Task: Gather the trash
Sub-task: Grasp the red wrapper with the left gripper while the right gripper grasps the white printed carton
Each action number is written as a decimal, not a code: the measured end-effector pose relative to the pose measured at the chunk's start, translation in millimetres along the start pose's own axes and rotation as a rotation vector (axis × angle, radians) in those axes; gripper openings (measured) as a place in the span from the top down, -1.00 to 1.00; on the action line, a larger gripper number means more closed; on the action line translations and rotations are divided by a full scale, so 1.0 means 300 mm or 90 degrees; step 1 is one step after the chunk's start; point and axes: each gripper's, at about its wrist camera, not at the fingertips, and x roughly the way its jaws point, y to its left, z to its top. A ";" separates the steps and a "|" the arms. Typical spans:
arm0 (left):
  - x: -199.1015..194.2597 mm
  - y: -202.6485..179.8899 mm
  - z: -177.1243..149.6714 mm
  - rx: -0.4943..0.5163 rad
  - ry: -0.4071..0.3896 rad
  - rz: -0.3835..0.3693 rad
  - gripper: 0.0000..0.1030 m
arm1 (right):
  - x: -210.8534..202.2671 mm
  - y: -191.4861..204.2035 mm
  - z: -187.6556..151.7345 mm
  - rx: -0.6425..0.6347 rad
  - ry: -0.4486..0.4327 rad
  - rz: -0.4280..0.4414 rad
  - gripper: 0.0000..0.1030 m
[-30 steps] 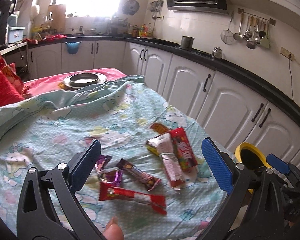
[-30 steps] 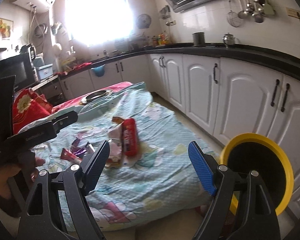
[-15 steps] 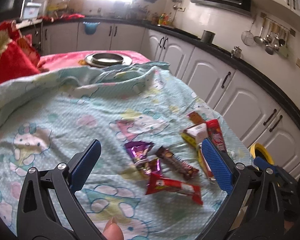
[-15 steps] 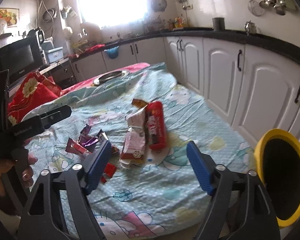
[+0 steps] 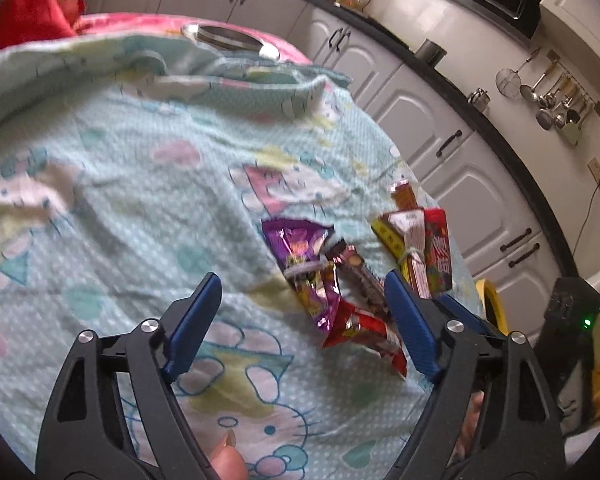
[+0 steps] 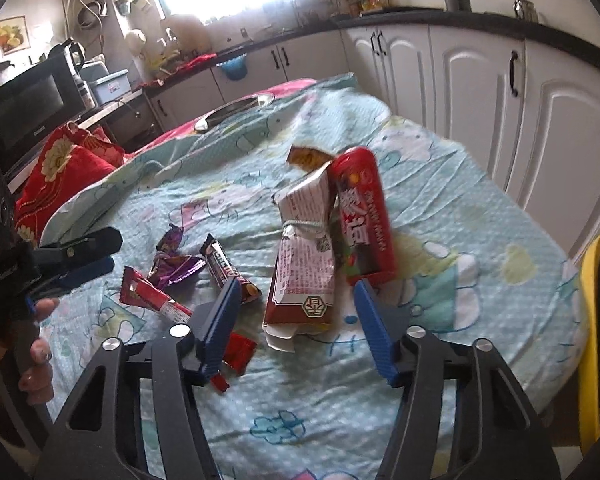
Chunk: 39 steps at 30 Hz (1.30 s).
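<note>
White kitchen cabinets (image 5: 440, 120) curve behind a cartoon-print sheet (image 5: 140, 200). From the left wrist, the left claw (image 5: 302, 318), its jaws just narrowing yet empty, hangs beside purple and red wrappers (image 5: 312, 276). From the right wrist, the right claw (image 6: 296, 322), also closing, brackets a tied pink-and-white packet (image 6: 306, 264) without touching; a yellow-rimmed bin (image 6: 594, 320) stands beyond the sheet's edge.
</note>
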 end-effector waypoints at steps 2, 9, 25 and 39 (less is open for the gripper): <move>0.014 0.004 -0.009 -0.011 0.018 -0.016 -0.43 | 0.020 -0.002 0.000 0.003 0.008 0.002 -0.01; 0.047 0.011 -0.029 -0.030 0.051 -0.040 -0.20 | 0.070 -0.003 0.004 0.009 0.024 0.002 0.11; 0.054 -0.023 -0.070 -0.005 0.087 -0.083 0.50 | 0.072 -0.006 -0.013 -0.006 0.026 -0.011 0.28; -0.010 -0.104 -0.097 0.085 0.076 -0.092 0.87 | 0.003 -0.008 -0.068 -0.015 0.030 0.003 0.29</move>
